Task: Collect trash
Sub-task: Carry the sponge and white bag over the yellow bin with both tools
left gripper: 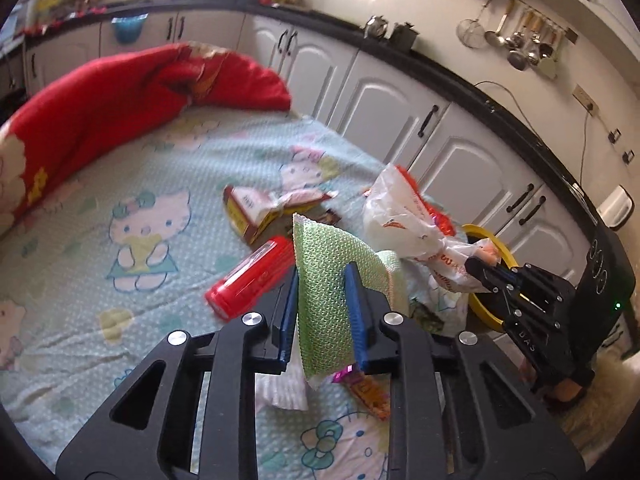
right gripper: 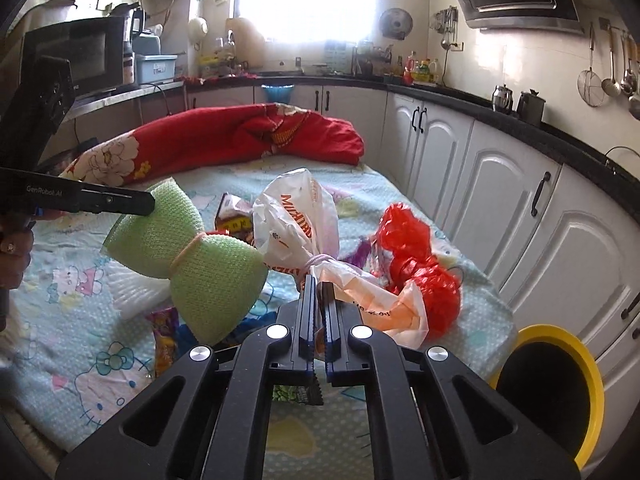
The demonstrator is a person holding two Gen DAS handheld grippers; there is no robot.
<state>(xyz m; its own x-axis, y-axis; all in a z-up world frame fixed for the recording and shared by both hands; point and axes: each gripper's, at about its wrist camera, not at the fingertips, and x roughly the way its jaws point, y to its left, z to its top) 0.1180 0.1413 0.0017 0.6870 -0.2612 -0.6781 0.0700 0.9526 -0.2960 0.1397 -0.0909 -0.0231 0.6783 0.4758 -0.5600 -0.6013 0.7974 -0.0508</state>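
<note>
— Two grippers, each with something caught. What does the left wrist camera give?
— The left gripper [left gripper: 322, 312] is clamped on a green mesh [left gripper: 324, 280], its blue fingers [left gripper: 357, 312] pressing both sides, and the mesh is lifted above the sheet [left gripper: 80, 208]. On the sheet lie a red tube [left gripper: 250, 278], a torn carton [left gripper: 256, 210] and an orange wrapper [left gripper: 368, 394]. To the right, the right gripper [left gripper: 486, 276] holds a white bag [left gripper: 404, 216] beside a yellow-rimmed bin [left gripper: 486, 280].
— And the right wrist camera?
— The right gripper [right gripper: 318, 300] is closed on the twisted neck of the white bag [right gripper: 296, 216], which is raised over the sheet [right gripper: 72, 344]. A red bag [right gripper: 416, 264] lies just right of it. The green mesh [right gripper: 188, 264], tied at its middle like a bow, hangs from the left gripper [right gripper: 120, 202] at the left. The bin [right gripper: 560, 376] stands low right, beside the bed, near white cabinets [right gripper: 500, 184].
</note>
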